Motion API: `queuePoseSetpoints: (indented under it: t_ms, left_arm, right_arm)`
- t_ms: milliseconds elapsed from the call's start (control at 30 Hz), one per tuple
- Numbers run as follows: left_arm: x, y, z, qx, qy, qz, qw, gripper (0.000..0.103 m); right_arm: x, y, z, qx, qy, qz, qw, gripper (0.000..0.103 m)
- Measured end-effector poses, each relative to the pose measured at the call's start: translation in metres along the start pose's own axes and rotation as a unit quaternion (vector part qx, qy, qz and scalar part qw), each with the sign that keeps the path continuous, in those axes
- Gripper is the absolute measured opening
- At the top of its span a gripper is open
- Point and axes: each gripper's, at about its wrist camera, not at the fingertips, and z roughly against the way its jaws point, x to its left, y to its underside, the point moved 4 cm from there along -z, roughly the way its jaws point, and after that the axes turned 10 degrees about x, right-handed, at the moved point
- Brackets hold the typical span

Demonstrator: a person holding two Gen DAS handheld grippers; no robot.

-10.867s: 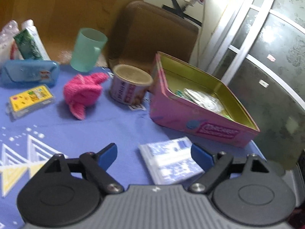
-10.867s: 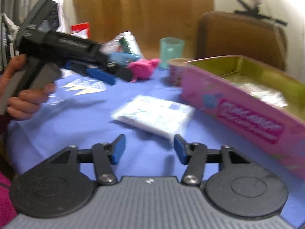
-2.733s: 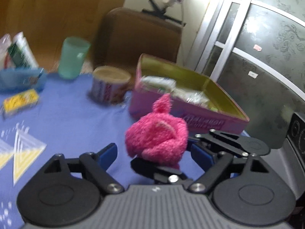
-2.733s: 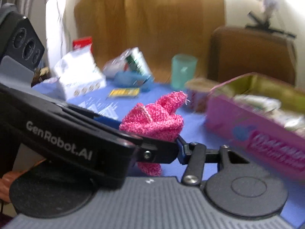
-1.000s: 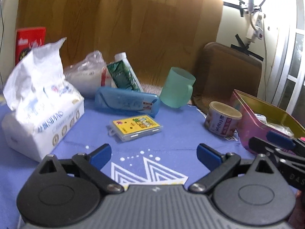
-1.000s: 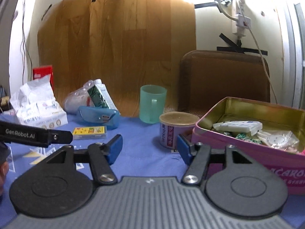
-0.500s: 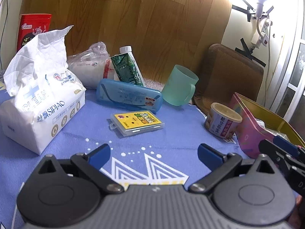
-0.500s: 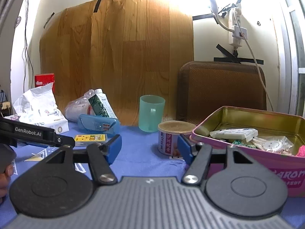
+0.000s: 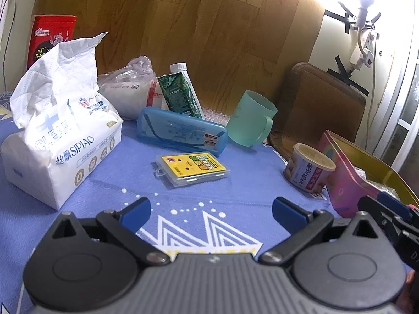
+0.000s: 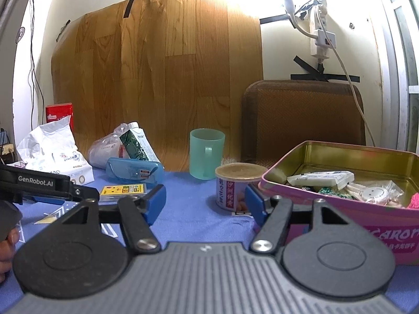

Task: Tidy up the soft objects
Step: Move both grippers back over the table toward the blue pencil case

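1. Left wrist view: your left gripper (image 9: 210, 210) hovers over the blue patterned cloth (image 9: 235, 188) with its jaws spread wide and nothing between them.
2. Ahead of it lies a clear card case (image 9: 192, 168) with a yellow insert; behind that, a blue pencil case (image 9: 180, 130), a green carton (image 9: 180, 94) and a teal mug (image 9: 250, 119).
3. A white tissue pack (image 9: 60, 133) stands at the left, well apart from the fingers.
4. At the right, a small tin can (image 9: 309, 168) sits just beside the pink tin box (image 9: 345, 175); your right gripper's tips partly hide the box's near corner.
5. Right wrist view: your right gripper (image 10: 205, 200) is also spread open and holds nothing.
6. The pink tin box (image 10: 340, 209) sits at the right, with a white packet (image 10: 320, 178) and a clear sachet (image 10: 371, 191) inside.
7. The pink fluffy item (image 10: 413, 200) shows only as a sliver inside the box at the frame's right edge.
8. The tin can (image 10: 235, 185) stands between the fingertips in line of sight, beyond them
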Motion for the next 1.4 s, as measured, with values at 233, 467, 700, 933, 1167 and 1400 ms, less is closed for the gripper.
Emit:
queuePoseSetpoints:
  t_ms: [233, 467, 700, 933, 1167, 1400]
  left_arm:
    - [0.008, -0.001, 0.005, -0.013, -0.016, 0.023, 0.9995, 0.102]
    - [0.035, -0.005, 0.005, -0.014, -0.037, 0.089, 0.9953, 0.102]
    - [0.043, -0.006, 0.004, -0.013, -0.042, 0.110, 0.9930, 0.102]
    - [0.037, -0.007, 0.001, -0.015, -0.048, 0.095, 0.9942, 0.102]
    - [0.037, -0.007, -0.001, -0.012, -0.044, 0.101, 0.9938, 0.102]
    - [0.040, -0.007, 0.002, -0.021, -0.048, 0.106, 0.9931, 0.102]
  right_arm:
    - [0.006, 0.001, -0.012, 0.039, -0.006, 0.015, 0.999, 0.070]
    - [0.032, -0.011, -0.050, 0.083, -0.055, 0.066, 0.993, 0.070]
    - [0.065, -0.040, -0.113, 0.108, -0.092, 0.075, 0.987, 0.070]
    - [0.086, -0.065, -0.204, 0.163, -0.121, 0.105, 0.974, 0.091]
    - [0.079, -0.057, -0.233, 0.233, -0.180, 0.070, 0.953, 0.049]
    - [0.078, -0.043, -0.166, 0.205, -0.192, 0.069, 0.957, 0.037]
